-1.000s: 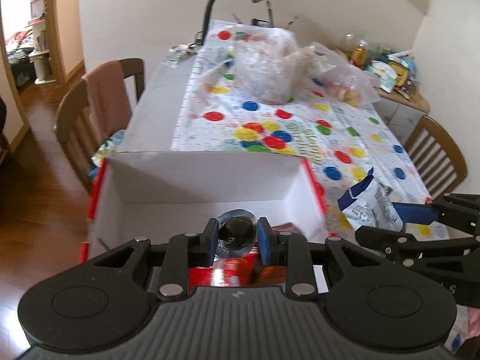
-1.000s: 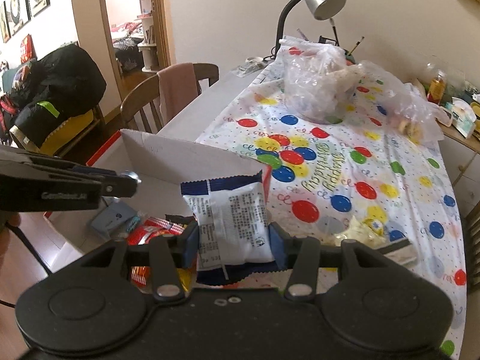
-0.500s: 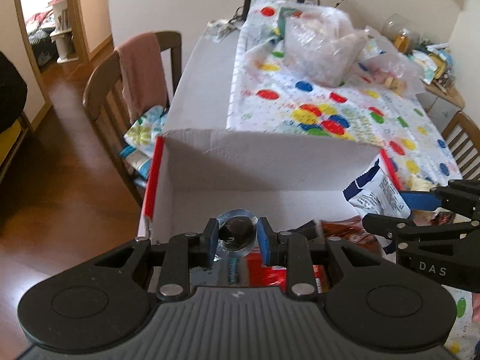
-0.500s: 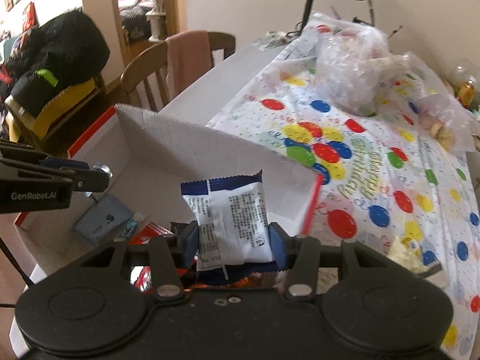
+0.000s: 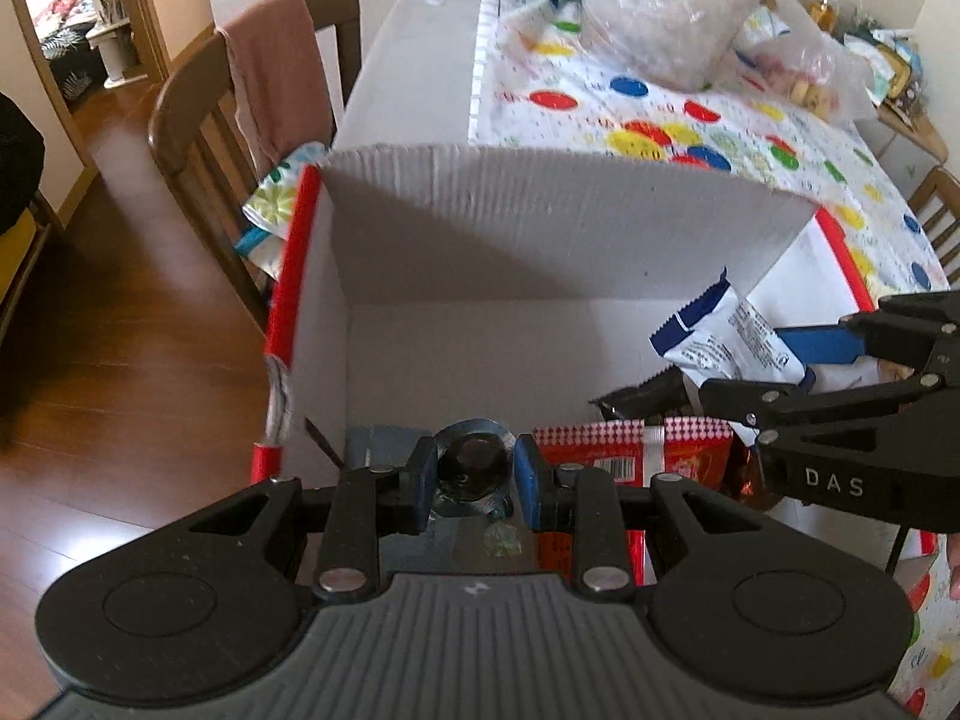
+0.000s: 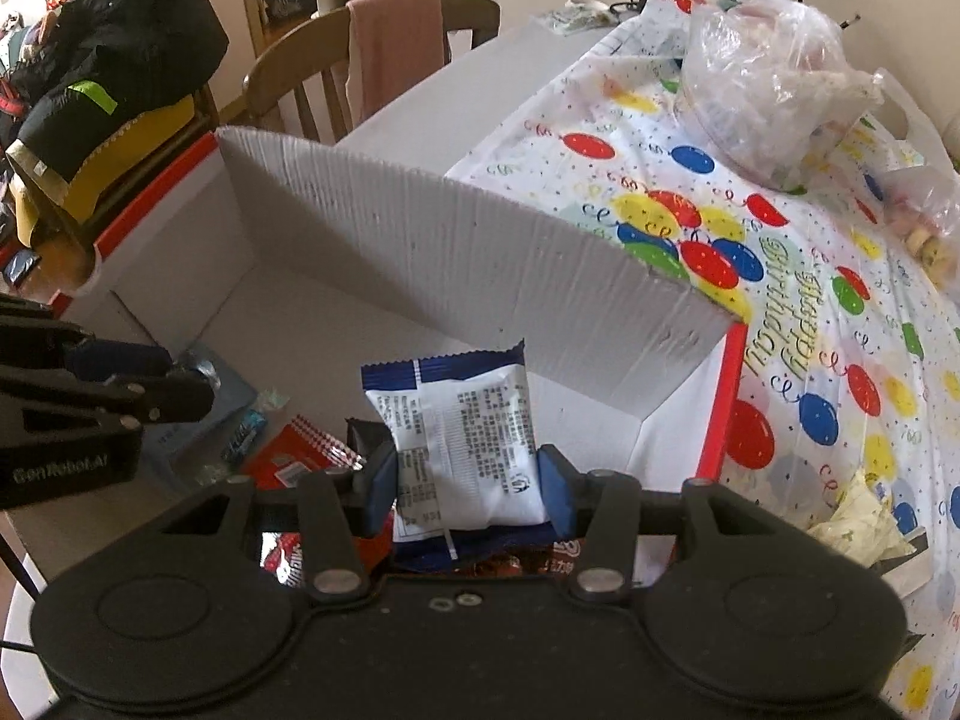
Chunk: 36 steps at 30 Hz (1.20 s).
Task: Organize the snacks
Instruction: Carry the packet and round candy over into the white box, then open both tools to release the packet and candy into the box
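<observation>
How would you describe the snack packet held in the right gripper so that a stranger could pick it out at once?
Find the white cardboard box with red edges at the near end of the balloon-print tablecloth. Over its right half, the right gripper pinches an upright white snack packet. Unlike the red packet lying in the box, it is white with small print and a dark blue crimped top.

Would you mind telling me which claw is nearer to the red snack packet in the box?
Left. The left claw sits right beside the red snack packet; the right claw holds a white packet above it.
</observation>
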{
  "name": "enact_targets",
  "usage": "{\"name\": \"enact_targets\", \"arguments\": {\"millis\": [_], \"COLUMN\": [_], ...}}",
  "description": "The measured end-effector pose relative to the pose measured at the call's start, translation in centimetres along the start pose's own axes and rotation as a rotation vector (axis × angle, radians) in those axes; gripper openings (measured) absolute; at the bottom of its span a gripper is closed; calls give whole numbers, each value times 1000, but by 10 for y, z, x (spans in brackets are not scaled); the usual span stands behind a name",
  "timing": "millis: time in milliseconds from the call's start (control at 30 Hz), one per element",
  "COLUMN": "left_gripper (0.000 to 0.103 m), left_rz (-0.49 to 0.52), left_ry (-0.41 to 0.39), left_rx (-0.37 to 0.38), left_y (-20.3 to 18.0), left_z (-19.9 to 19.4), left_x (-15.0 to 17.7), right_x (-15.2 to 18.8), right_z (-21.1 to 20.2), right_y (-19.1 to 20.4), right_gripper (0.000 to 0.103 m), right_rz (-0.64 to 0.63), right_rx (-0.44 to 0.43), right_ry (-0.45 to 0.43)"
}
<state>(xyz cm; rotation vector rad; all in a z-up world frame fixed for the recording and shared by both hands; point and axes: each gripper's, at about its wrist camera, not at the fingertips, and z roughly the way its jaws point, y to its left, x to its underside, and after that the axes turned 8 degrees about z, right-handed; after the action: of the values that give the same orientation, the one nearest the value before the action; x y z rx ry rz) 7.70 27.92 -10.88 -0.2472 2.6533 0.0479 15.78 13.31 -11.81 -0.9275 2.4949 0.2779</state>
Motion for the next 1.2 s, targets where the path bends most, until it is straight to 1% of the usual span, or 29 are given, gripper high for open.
{"name": "enact_targets", "arguments": {"millis": [233,367,600,767,800,833,900,1000,1033,1167,1200], "left_gripper": [27,28,28,29,29,32,41,48,50,52,54], "left_rz": [13,19,14,4,4,3,-2,3,8,20,25], "left_ry": [47,64,59,48,44,39,24,-7,-18,-58,-69], "left_rx": [1,2,-7,-7,-6,-5,2,10,10,18,18], "left_y": [-5,-8,-9,-9,-9,-9,-8,-11,-13,-19,-21], "left_z": [14,18,14,6,4,1,-5,-16,-20,-36,-40], "left_x": [5,7,10,10,10,10,10,9,8,8,8], "right_x": [1,1,4,6,7,7,8,10,11,14,14], "right_z": [3,2,-8,-22,-25,-28,-34,-43,-47,-65,-69], "right_y": [1,1,3,2,2,2,0,-2,-3,-6,-7], "right_gripper": [48,50,62,65,68,71,72,75,76,80,82], "right_rz": [-5,-4,-15,-11,-10,-7,-3,3,6,21,22], "right_rx": [4,2,-12,-26,-27,-30,-36,-39,-39,-47,-47], "right_ry": [9,11,3,-16,-22,-28,-37,-50,-56,-88,-95]}}
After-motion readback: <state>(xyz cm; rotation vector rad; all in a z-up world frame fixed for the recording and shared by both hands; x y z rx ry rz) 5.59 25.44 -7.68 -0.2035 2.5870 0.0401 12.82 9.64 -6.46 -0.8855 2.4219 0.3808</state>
